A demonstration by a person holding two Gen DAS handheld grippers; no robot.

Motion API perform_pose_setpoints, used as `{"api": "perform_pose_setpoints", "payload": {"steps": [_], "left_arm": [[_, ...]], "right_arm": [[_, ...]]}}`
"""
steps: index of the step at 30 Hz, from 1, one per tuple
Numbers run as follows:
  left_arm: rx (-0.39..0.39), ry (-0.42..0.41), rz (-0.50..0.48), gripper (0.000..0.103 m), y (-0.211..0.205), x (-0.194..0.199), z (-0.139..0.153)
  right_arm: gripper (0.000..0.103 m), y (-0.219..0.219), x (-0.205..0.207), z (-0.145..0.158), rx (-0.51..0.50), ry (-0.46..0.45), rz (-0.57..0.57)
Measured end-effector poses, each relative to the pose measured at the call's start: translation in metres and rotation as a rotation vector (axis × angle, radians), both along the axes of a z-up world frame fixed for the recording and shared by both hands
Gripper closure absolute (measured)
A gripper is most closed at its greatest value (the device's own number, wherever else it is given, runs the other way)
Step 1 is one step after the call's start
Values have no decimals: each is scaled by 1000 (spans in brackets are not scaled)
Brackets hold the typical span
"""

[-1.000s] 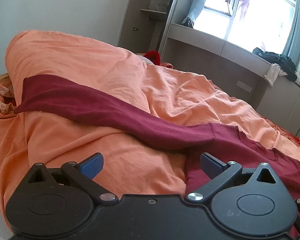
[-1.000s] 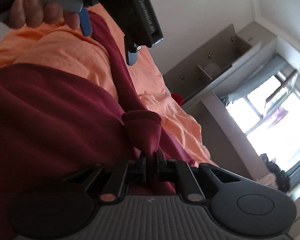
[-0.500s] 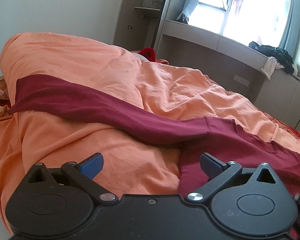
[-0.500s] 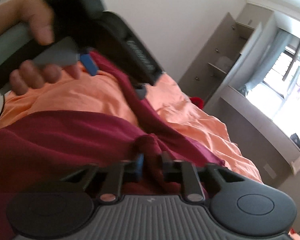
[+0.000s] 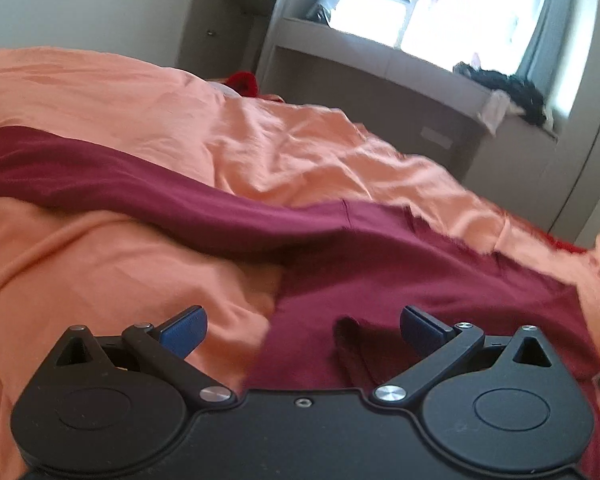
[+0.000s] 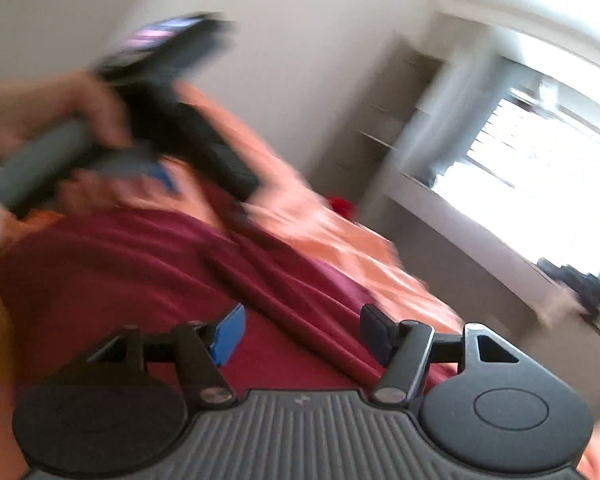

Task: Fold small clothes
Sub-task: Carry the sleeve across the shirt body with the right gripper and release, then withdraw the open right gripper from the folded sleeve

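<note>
Hovering low over the bed, the left gripper has its blue pads spread wide with nothing between them; just ahead of it lies the maroon garment, and a small raised fold of that cloth stands between the pads. The right gripper is likewise parted and empty above the garment's broad body, though that view is smeared by motion.

The garment looks like thin, limp knit: light, soft, with no stiffness, so it will likely sag and bunch wherever it is not supported, and cling a little to the orange duvet under it. The best holds are probably the hemmed edges or corners, pinched through a small pleat such as the raised fold.

Farther off, a long maroon sleeve trails away to the left across the duvet. Beyond it are a window ledge holding dark clothes, and an open cupboard.
</note>
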State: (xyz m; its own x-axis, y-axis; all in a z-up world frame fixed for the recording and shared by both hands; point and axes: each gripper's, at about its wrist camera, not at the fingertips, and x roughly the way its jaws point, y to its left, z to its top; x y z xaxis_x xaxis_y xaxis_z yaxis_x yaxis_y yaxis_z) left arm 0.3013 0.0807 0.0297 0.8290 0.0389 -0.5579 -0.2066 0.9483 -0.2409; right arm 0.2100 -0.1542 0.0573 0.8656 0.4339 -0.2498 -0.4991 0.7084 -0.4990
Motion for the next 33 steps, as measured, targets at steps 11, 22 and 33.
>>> {"api": "perform_pose_setpoints", "payload": {"steps": [11, 22, 33], "left_arm": [[121, 91, -33, 0, -20, 2, -22], [159, 86, -67, 0, -21, -5, -23], [172, 78, -145, 0, -23, -22, -25]], "right_arm": [[18, -127, 81, -29, 199, 217, -555], [92, -125, 110, -37, 191, 134, -583], [95, -135, 107, -50, 290, 199, -636]]}}
